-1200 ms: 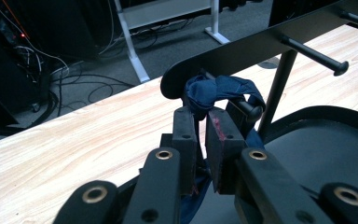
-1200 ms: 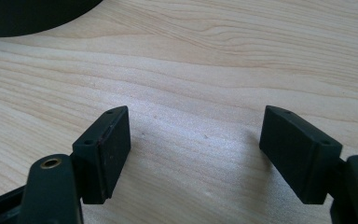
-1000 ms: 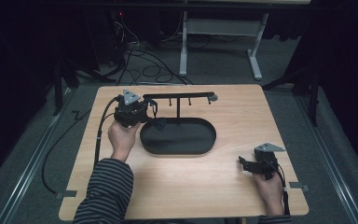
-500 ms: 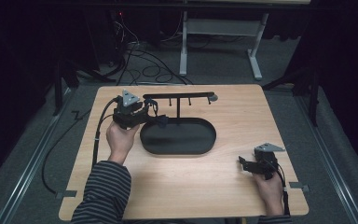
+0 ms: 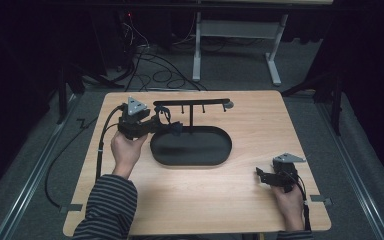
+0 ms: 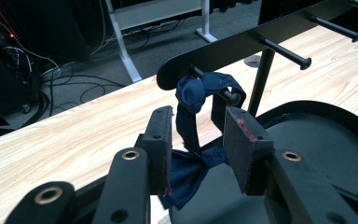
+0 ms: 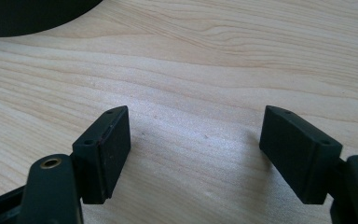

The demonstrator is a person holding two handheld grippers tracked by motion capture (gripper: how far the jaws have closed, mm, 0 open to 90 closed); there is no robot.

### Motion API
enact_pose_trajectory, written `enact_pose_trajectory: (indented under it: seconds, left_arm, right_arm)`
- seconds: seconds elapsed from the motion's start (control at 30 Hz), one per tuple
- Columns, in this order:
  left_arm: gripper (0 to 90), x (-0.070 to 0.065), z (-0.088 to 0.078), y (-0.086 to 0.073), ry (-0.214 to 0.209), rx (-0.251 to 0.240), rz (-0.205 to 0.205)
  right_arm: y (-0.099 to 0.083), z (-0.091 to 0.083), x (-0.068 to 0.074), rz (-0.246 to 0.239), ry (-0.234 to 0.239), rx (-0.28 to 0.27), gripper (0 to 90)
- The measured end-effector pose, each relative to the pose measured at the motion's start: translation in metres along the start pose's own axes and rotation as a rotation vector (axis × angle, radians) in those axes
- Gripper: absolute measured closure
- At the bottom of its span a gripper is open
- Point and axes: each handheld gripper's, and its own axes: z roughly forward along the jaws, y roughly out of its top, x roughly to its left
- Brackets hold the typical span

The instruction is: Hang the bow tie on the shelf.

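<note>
While jaws part: one bow tie [image 6: 193,135] | one rack [image 6: 242,44] | two grippers

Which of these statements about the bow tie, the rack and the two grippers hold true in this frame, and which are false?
1. The dark blue bow tie hangs by its strap from a peg of the black rack. True.
2. The left gripper is clamped tight on the bow tie. False: its jaws have just been opening, with the bow tie between them, unpressed.
3. The right gripper holds a second bow tie. False: its jaws stand open over bare wooden table.
4. The rack stands on a black oval tray. True.
</note>
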Motion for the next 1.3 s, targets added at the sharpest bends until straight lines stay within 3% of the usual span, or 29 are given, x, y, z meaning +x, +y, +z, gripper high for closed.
enact_pose_trajectory:
  seconds: [0.53, 1.3]
  left_arm:
    - [60.5, 0.006, -0.018, -0.006, -0.006, -0.029, -0.024]
    - [60.3, 0.008, -0.03, -0.01, -0.021, -0.034, -0.037]
  right_arm:
    - [0.0, 0.0, 0.0, -0.001, -0.001, 0.0, 25.8]
    - [0.0, 0.0, 0.0, -0.001, 0.0, 0.0, 25.8]
